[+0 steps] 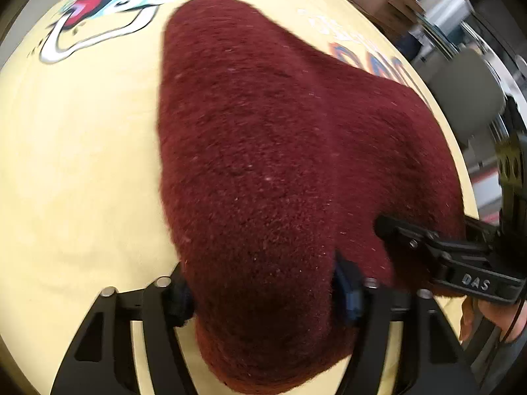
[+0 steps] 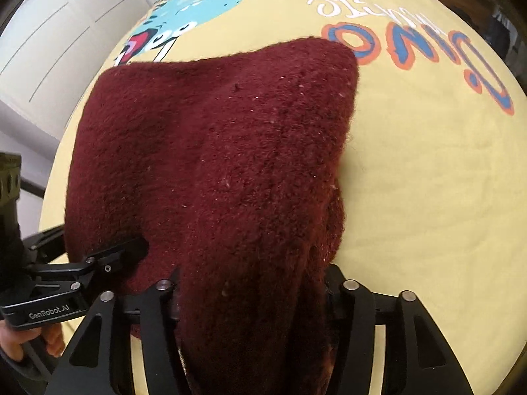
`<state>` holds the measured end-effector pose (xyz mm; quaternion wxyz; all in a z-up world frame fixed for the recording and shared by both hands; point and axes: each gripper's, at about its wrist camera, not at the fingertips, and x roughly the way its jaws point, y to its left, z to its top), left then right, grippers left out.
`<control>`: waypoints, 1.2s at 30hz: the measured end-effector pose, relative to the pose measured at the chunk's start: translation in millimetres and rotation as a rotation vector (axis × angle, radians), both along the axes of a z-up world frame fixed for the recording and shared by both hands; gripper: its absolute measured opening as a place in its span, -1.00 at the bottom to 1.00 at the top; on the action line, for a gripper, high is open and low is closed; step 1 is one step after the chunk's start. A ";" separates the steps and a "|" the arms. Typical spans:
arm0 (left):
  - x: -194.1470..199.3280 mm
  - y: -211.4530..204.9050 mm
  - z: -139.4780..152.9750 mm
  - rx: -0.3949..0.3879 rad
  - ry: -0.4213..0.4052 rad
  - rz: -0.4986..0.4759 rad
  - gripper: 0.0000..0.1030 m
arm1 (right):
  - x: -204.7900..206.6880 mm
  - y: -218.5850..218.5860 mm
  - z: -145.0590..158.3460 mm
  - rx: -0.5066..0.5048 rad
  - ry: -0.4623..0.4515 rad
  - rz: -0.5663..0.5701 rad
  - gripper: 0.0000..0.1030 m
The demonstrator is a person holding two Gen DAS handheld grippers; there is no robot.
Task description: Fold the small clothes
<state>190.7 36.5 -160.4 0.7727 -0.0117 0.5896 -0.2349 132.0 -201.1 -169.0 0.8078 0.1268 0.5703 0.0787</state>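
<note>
Yellow printed sheet (image 2: 428, 181) covers the table. Maroon cloth (image 1: 263, 164) lies on the sheet, near edge bunched and lifted. Left tool (image 1: 266, 299) clamped on cloth's near-left corner; right tool (image 2: 253, 296) clamped on its near-right corner. Dino print (image 2: 194, 10) sits beyond the cloth, lettering (image 2: 411, 46) to its far right.
</note>
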 end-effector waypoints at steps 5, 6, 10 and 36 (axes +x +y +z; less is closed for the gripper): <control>5.1 7.9 13.2 0.028 0.033 0.055 0.50 | 7.7 0.0 6.1 -0.065 -0.003 0.020 0.56; 6.8 4.7 18.0 0.037 0.034 0.064 0.51 | 13.8 5.7 14.2 -0.078 -0.015 0.027 0.57; 3.3 1.0 41.7 0.047 0.008 0.084 0.80 | 11.0 0.4 32.2 -0.115 -0.051 0.026 0.57; -35.8 -21.1 7.7 0.102 -0.206 0.177 0.99 | -33.0 -26.9 -3.6 -0.190 -0.163 -0.116 0.98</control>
